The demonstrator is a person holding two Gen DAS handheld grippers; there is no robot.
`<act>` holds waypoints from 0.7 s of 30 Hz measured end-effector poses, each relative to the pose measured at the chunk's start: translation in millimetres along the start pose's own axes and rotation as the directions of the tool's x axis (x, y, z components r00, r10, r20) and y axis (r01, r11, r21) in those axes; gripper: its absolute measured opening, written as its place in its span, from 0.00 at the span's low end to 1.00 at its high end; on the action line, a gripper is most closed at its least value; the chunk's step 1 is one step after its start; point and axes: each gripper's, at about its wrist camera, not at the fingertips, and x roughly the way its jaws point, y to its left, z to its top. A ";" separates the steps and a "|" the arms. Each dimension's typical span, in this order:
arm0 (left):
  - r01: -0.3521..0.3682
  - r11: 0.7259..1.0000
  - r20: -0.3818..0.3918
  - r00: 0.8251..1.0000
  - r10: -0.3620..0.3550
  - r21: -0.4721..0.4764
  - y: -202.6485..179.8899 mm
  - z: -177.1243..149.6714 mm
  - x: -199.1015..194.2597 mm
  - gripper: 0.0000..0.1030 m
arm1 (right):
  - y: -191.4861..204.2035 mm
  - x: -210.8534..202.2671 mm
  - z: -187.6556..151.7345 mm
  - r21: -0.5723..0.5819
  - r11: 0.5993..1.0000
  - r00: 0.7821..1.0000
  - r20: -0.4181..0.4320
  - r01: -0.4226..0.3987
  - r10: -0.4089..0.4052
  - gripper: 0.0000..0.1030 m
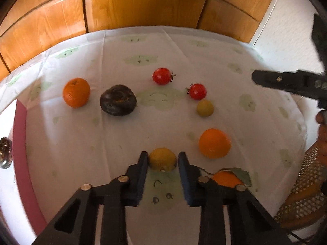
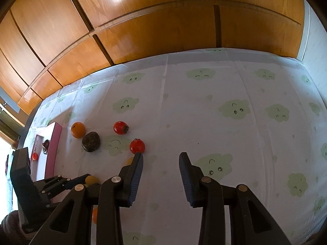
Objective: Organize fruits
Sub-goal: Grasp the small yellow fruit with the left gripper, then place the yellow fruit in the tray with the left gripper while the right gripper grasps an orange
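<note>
Wooden cupboard doors (image 1: 143,6) stood behind a tabletop (image 1: 81,143) covered in a white cloth printed with pale green cloud faces. At its left edge lay a pink tray (image 2: 53,143), holding a small red fruit (image 2: 35,156) and a dark object too blurred to name.

Fruits were scattered over the cloth. An orange (image 1: 76,92) sat far left with a dark, wrinkled fruit (image 1: 118,100) just beside it. Two red tomatoes (image 1: 162,76) lay near each other toward the middle, and a small yellow-green fruit (image 1: 205,108) sat just beside the nearer one. Another orange (image 1: 214,143) lay closer in, and a third orange fruit with a leaf (image 1: 226,178) was partly hidden behind the left tongs' right finger.

Left tongs (image 1: 162,159) pointed steeply down and pinched a lemon (image 1: 162,159) that rested on the cloth, both pads pressing its sides. Right tongs (image 2: 161,159) hung over bare cloth with jaws spread and nothing between them; in the left view they showed at the right edge, well apart from the fruit. A hand (image 1: 321,130) and a patterned sleeve (image 1: 304,187) appeared there too.
</note>
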 end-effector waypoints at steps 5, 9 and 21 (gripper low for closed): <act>-0.024 0.999 0.042 0.999 0.026 -0.042 6.1 -10.1 -8.4 0.27 | 5.4 1.1 -1.1 -0.020 0.999 0.999 -0.015 -0.046 0.046 0.36; -0.035 0.996 0.073 0.996 0.041 -0.086 21.2 -25.4 -14.8 0.27 | 20.7 7.1 -5.3 -0.080 0.993 0.995 -0.054 -0.086 0.082 0.36; -0.066 0.996 0.146 0.987 0.073 -0.057 21.4 -40.7 -16.2 0.28 | 66.9 29.9 -32.0 -0.233 0.946 0.960 -0.220 -0.223 0.172 0.37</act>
